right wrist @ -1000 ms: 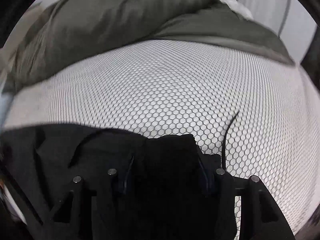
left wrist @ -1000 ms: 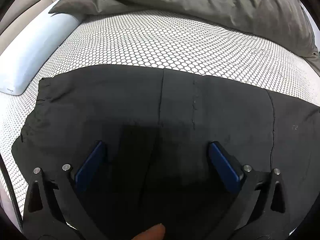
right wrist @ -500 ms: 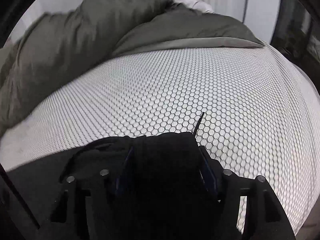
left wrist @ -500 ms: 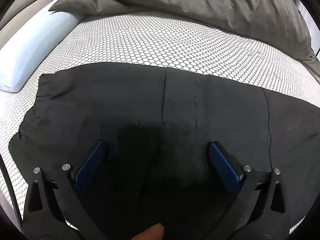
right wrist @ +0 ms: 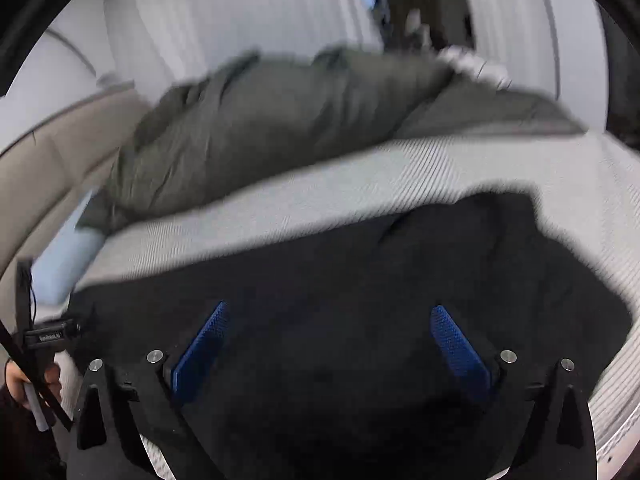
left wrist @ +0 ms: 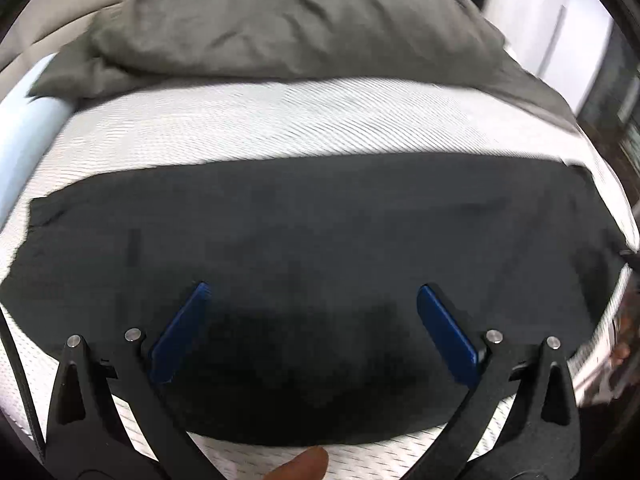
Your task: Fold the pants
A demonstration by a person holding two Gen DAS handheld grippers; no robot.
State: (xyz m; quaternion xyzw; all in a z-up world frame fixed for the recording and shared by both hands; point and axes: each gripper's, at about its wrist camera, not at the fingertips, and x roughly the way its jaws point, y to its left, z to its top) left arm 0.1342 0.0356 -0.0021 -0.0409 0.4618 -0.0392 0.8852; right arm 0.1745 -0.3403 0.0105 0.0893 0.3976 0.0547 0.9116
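The black pants (left wrist: 320, 248) are seen lying flat across the white patterned bed (left wrist: 280, 120), spread from side to side as a broad dark band below the heaped grey duvet (left wrist: 304, 20). A pale blue pillow (left wrist: 24, 144) is seen at the left edge.

A change is noted at the right tongs (right wrist: 328, 344): half a second ago a bunched piece of dark cloth was clamped between the blue pads, whereas now the pads (right wrist: 200, 350) are spread wide and nothing is held; the cloth has been let go and lies below them, with a rumpled end (right wrist: 520, 240) toward the right. The left tongs (left wrist: 316, 328) are likewise spread apart and empty, held above the fabric as before. Both views are blurred, so motion is inferred.

It is judged that a fold has just been laid down and released, and that the pants are probably folded lengthwise. A crosswise fold is judged to be what remains, for which fresh grips at one end would be needed. The rumpled end may have to be smoothed first.
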